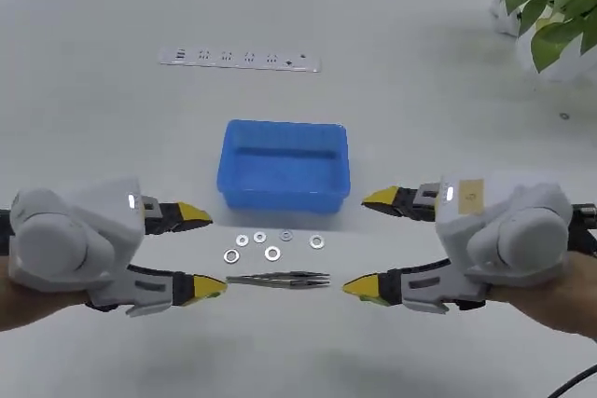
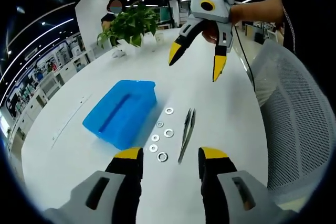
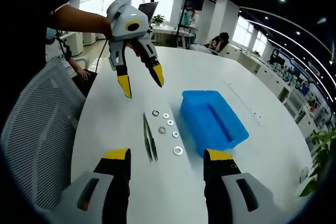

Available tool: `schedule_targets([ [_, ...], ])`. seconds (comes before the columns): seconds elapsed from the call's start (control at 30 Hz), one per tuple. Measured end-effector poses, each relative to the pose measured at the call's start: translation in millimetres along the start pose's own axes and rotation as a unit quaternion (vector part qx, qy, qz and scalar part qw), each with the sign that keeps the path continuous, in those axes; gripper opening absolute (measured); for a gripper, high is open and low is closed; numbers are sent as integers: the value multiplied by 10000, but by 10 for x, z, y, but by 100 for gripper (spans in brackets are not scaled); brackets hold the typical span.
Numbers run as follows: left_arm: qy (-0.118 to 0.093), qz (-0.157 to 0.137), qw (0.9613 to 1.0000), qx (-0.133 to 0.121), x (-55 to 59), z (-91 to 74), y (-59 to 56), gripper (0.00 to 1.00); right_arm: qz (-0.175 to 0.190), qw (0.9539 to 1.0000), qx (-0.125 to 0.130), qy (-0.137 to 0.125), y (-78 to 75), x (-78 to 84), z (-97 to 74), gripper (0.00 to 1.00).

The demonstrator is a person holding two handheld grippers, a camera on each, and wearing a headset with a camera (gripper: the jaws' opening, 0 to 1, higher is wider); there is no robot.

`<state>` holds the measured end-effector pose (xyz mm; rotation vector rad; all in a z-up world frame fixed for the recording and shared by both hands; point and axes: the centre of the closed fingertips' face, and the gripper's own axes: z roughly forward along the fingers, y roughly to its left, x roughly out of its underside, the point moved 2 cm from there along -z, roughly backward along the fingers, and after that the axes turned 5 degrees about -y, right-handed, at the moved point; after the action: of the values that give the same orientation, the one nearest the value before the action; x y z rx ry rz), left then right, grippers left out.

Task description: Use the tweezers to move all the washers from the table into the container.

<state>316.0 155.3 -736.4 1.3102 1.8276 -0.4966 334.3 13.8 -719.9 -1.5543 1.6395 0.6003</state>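
A shallow blue container [image 1: 283, 167] sits on the white table. Just in front of it lie several small metal washers [image 1: 272, 253], and nearer still a pair of steel tweezers [image 1: 280, 279] lies flat, crosswise. My left gripper [image 1: 215, 252] hovers open to the left of them and my right gripper [image 1: 356, 243] hovers open to the right, both empty, facing each other. In the left gripper view the open jaws [image 2: 170, 156] frame the tweezers [image 2: 186, 128], washers [image 2: 168, 132] and container [image 2: 122, 111]. The right gripper view shows its open jaws [image 3: 167, 156], the tweezers [image 3: 149, 136], washers [image 3: 178, 151] and container [image 3: 212, 119].
A white power strip [image 1: 240, 59] lies behind the container. A potted plant [image 1: 546, 2] stands at the far right corner. A mesh chair [image 2: 299, 119] stands at the table's near edge. The table [image 1: 112, 137] is bare around the container.
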Motion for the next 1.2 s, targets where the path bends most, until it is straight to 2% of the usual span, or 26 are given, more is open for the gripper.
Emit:
schedule_targets([
  [0.23, 109, 76, 9996, 238, 62, 115, -33, 39, -155, 9992, -339, 149, 85, 46, 175, 48],
  [0.33, 225, 129, 9990, 361, 106, 162, -52, 35, -212, 9985, -458, 215, 99, 73, 238, 44],
  [0.53, 315, 105, 9980, 546, 172, 252, -75, 30, -297, 9967, -689, 308, 141, 105, 356, 39],
  [0.67, 453, 86, 9971, 602, 242, 303, -58, 27, -342, 9958, -771, 352, 155, 132, 442, 34],
  [0.97, 665, 137, 9946, 788, 367, 409, -50, 21, -374, 9933, -977, 487, 212, 251, 638, 30],
  [1.2, 759, 180, 9928, 914, 388, 454, -71, 17, -350, 9919, -1104, 514, 239, 298, 747, 27],
])
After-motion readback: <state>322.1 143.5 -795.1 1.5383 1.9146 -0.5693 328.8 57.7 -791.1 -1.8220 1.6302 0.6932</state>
